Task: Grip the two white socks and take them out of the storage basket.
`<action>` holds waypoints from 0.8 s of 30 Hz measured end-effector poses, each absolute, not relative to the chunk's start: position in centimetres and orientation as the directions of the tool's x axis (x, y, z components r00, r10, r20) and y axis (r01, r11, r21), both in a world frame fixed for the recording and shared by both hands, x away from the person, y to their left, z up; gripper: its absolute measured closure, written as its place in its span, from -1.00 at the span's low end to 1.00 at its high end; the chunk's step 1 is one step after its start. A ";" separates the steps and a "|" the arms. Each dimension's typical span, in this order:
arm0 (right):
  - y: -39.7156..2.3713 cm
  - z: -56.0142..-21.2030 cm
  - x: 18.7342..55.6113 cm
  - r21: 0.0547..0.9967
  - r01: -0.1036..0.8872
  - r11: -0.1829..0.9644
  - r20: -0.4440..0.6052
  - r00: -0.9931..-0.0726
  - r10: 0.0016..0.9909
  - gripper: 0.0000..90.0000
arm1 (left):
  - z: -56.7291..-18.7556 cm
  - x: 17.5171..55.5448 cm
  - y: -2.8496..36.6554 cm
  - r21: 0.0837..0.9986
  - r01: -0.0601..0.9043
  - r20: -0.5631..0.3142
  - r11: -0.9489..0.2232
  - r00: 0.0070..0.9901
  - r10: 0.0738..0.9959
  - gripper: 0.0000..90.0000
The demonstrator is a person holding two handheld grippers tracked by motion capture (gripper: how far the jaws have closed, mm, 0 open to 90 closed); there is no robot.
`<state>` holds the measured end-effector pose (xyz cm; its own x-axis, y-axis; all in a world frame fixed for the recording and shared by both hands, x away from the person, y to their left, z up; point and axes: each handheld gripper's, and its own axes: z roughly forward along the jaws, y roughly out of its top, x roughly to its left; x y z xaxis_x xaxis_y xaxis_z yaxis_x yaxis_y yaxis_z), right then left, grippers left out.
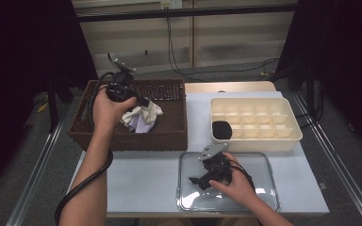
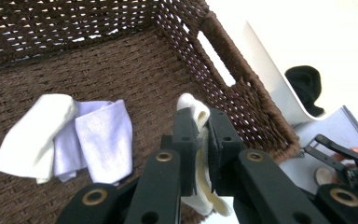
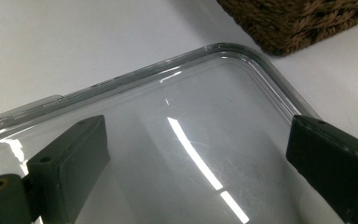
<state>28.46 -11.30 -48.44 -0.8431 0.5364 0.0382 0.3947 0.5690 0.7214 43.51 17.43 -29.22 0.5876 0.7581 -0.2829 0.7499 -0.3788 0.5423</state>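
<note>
I have a cream-white sock (image 2: pixel 196 140) pinched between my left gripper's (image 2: pixel 204 140) pads, one rounded end poking up above them, the rest hanging limp below, lifted above the floor of the brown wicker basket (image 2: pixel 223 88) near its right wall. In the high view the sock (image 1: pixel 146 112) dangles over the middle of the basket (image 1: pixel 169 136). Two more lie flat on the basket floor: a white sock (image 2: pixel 32 135) and, overlapping it, a pale lilac sock (image 2: pixel 102 140).
</note>
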 end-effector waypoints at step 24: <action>-11.3 -48.4 28.4 0.719 0.400 0.569 0.043 -0.842 0.538 -0.89 | -28.0 39.5 17.9 0.566 0.719 -0.309 -0.403 0.638 0.705 0.84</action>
<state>28.43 -11.29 -48.42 -0.8419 0.5379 0.0426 0.3998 0.5688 0.7188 39.49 17.93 -28.04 0.6384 0.7049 -0.3091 0.7191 -0.4031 0.5660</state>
